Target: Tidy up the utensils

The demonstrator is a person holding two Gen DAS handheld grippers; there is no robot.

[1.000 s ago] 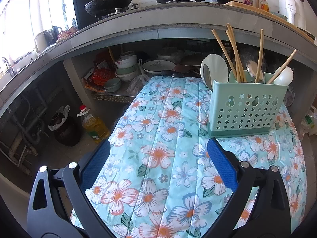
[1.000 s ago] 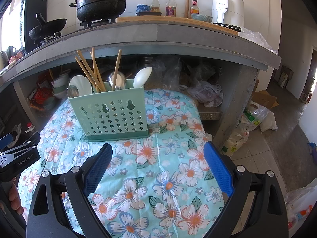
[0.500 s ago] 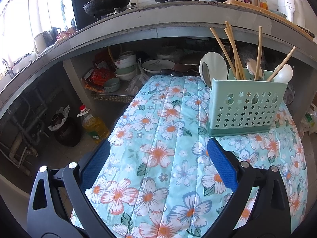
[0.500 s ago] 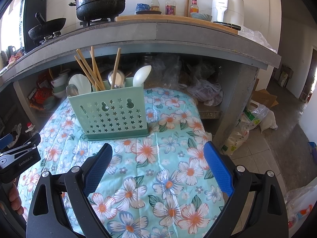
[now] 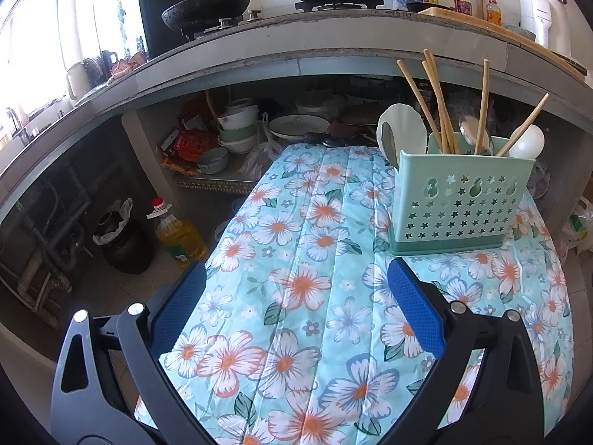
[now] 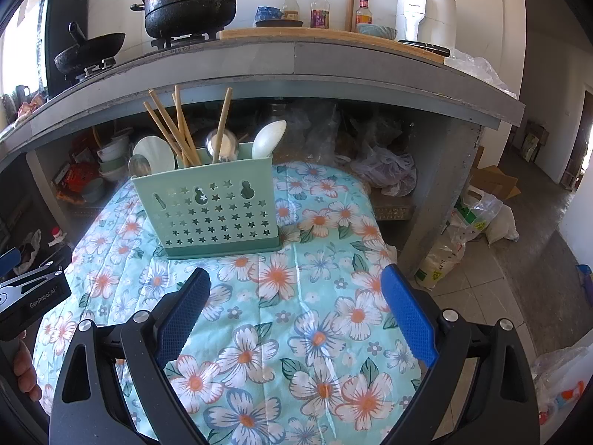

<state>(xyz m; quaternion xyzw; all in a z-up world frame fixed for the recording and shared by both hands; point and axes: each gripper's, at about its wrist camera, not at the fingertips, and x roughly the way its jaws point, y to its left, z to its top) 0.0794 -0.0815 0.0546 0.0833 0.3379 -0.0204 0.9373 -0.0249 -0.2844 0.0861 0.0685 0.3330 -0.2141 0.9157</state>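
Observation:
A mint-green utensil holder (image 5: 459, 204) (image 6: 215, 211) with star cut-outs stands upright on the floral tablecloth (image 5: 304, 296) (image 6: 289, 315). Wooden chopsticks (image 5: 437, 104) (image 6: 174, 129), metal spoons (image 6: 222, 144) and white spoons (image 5: 402, 129) (image 6: 268, 137) stick up out of it. My left gripper (image 5: 296, 296) hangs open over the cloth, short of the holder and to its left. My right gripper (image 6: 294, 296) is open too, with the holder ahead and slightly left. Neither holds anything. The left gripper's body (image 6: 29, 293) and a hand show at the right wrist view's left edge.
A concrete counter (image 6: 296, 63) overhangs the table's far end, carrying a black pot (image 6: 189, 3), a wok (image 5: 207, 7), bottles and a white appliance (image 6: 426, 7). Bowls and plates (image 5: 237, 129) sit beneath it. An oil bottle (image 5: 178, 230) and dark jar stand on the floor left; bags (image 6: 467, 230) lie right.
Both views have shifted slightly, so the holder sits a little lower in the left wrist view and higher in the right. Both grippers stay open and empty; no utensil has moved.

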